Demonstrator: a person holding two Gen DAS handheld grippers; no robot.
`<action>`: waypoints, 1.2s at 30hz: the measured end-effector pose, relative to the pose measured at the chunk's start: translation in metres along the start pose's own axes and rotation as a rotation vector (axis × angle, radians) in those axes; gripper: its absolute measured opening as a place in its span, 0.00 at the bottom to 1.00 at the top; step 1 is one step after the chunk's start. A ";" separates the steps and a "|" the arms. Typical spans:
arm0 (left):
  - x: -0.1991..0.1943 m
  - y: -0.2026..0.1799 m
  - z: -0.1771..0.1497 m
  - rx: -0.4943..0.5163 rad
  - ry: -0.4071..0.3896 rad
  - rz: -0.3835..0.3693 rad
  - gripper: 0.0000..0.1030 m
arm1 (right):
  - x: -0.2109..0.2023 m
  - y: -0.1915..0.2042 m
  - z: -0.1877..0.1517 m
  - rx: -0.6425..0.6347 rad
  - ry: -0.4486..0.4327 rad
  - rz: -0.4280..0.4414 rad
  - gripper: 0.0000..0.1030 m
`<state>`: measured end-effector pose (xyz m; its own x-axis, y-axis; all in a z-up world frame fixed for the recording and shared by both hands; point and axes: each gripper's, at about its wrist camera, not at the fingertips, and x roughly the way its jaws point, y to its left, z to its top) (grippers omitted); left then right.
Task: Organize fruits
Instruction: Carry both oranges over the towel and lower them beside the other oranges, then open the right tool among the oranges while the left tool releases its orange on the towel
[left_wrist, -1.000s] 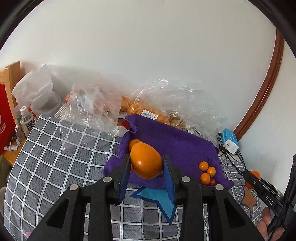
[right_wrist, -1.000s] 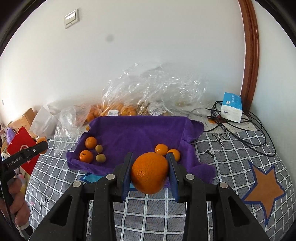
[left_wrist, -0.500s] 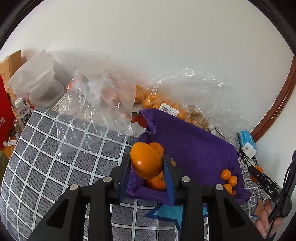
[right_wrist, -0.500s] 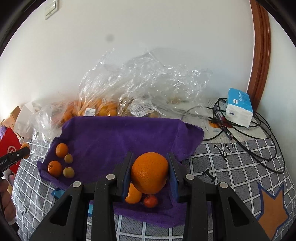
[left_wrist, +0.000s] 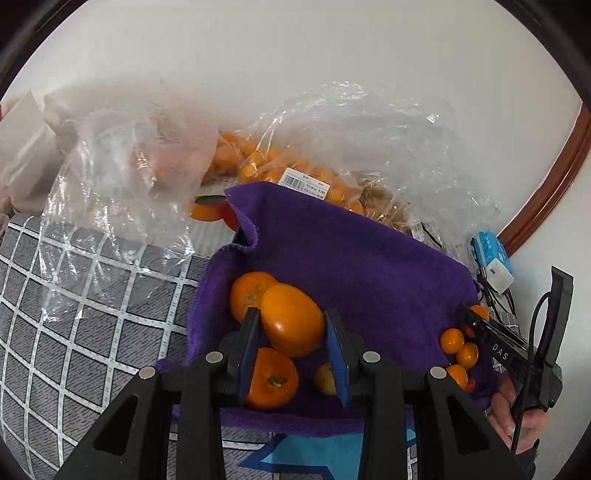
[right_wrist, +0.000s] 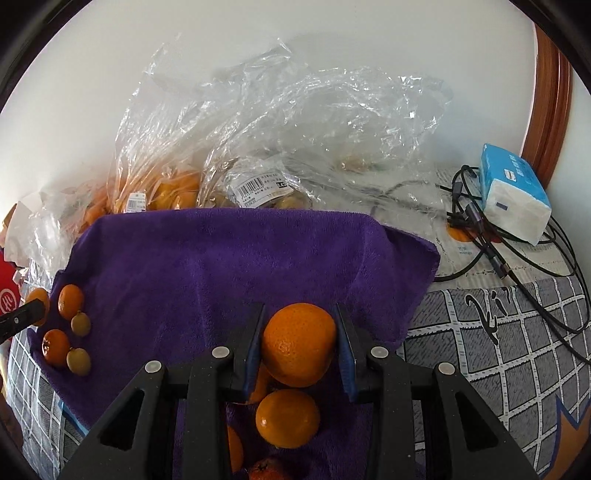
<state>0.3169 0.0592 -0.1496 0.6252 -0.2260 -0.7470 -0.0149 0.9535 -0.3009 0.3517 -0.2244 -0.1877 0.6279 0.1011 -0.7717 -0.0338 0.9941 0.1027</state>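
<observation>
My left tongs (left_wrist: 291, 334) are clamped on a smooth orange (left_wrist: 293, 319), held above the left end of the purple towel (left_wrist: 351, 254). Under it on the towel lie two more oranges (left_wrist: 271, 378), one behind at (left_wrist: 245, 291), and a small yellowish fruit (left_wrist: 325, 378) by the right finger. My right tongs (right_wrist: 299, 345) are clamped on a dimpled orange (right_wrist: 298, 343) over the towel's right end, where another orange (right_wrist: 288, 417) lies just below it. Small fruits (right_wrist: 68, 328) sit in a cluster at the far left end of the towel in the right view. Behind the towel, against the wall, clear bags (right_wrist: 258, 147) hold more fruit. A tissue pack (right_wrist: 513, 192) rests on cables (right_wrist: 517, 254) to the right.
</observation>
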 end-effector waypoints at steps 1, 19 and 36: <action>0.002 -0.002 0.000 0.004 0.003 -0.006 0.32 | 0.002 0.000 0.000 0.000 0.001 0.003 0.35; 0.045 -0.049 -0.003 0.068 0.119 -0.002 0.32 | -0.048 0.004 0.000 -0.063 -0.076 0.027 0.54; 0.028 -0.049 -0.008 0.072 0.117 0.065 0.44 | -0.090 -0.009 -0.029 0.022 -0.077 0.000 0.54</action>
<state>0.3291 0.0047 -0.1601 0.5291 -0.1808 -0.8290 0.0064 0.9778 -0.2092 0.2730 -0.2409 -0.1374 0.6858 0.0969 -0.7213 -0.0172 0.9930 0.1170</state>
